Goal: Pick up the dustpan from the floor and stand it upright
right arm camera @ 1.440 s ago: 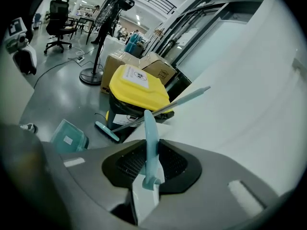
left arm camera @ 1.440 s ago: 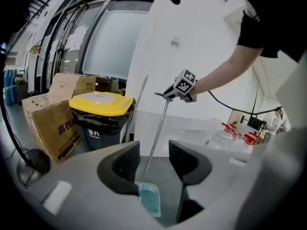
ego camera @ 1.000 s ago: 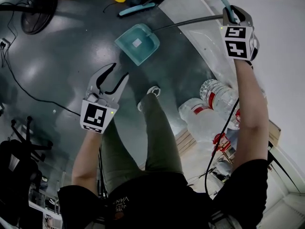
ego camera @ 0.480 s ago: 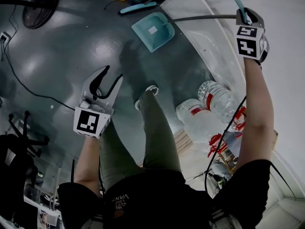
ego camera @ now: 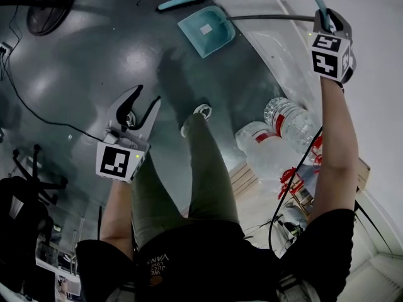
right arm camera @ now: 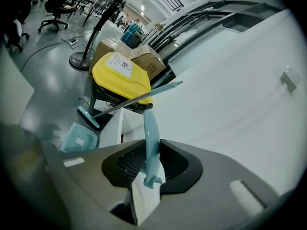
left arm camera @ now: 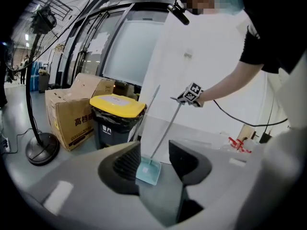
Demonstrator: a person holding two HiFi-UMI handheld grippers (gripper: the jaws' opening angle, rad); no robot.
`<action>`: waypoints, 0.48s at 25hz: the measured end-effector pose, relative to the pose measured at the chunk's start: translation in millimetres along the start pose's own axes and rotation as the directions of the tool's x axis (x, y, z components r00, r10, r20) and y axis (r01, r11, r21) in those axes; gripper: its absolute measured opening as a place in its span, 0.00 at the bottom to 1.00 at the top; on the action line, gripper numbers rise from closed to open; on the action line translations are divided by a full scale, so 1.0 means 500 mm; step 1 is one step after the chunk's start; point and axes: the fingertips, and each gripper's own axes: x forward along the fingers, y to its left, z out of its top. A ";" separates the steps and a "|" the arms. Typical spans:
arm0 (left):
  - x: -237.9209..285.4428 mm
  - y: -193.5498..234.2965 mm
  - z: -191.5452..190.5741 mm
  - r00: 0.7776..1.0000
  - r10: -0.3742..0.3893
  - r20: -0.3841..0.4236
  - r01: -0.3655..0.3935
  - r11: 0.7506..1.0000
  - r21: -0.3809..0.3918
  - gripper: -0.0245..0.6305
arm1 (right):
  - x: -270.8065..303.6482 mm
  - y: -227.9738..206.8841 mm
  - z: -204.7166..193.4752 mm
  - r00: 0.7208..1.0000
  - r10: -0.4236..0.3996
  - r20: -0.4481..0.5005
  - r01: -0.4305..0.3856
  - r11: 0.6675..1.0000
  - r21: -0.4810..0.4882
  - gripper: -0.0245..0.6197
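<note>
Floor (ego camera: 75, 74) lay broad and bare on the left of the head view. The white wall (ego camera: 371, 43) hemmed the right side, and water bottles (ego camera: 286, 124) crowded its foot. The right gripper (ego camera: 324, 19) was raised beside that wall, pinching the teal grip (ego camera: 321, 6) of the dustpan (ego camera: 206, 31), which hung low at the far end of its long shaft, near a broom (ego camera: 181, 2). The left gripper (ego camera: 146, 99) hovered well apart over open floor.

In the left gripper view, its jaws stood spread on nothing and framed the distant dustpan (left arm camera: 147, 170). A yellow-lidded bin (left arm camera: 117, 107), a cardboard box (left arm camera: 72, 114) and a fan (left arm camera: 41, 147) stood left of it.

In the right gripper view, both jaws pressed on the grip (right arm camera: 151, 143). The dustpan (right arm camera: 79, 137) sat below, just beside the broom (right arm camera: 88, 116) and the bin (right arm camera: 120, 75).
</note>
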 end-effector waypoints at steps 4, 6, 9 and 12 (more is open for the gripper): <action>-0.013 0.007 -0.007 1.000 -0.016 -0.010 0.016 1.000 0.000 0.35 | -0.018 0.020 0.010 0.999 0.019 0.031 -0.020 0.999 0.042 0.16; -0.018 0.012 -0.009 1.000 -0.018 -0.010 0.018 1.000 0.002 0.35 | -0.031 0.034 0.025 0.999 0.031 0.044 -0.033 0.998 0.057 0.16; -0.029 0.021 -0.011 1.000 -0.025 -0.009 0.025 1.000 0.009 0.35 | -0.053 0.058 0.049 0.998 0.039 0.052 -0.043 0.996 0.075 0.16; -0.053 0.028 -0.010 0.999 -0.036 -0.011 0.037 0.999 0.010 0.35 | -0.078 0.083 0.060 0.998 0.042 0.056 -0.048 0.993 0.106 0.18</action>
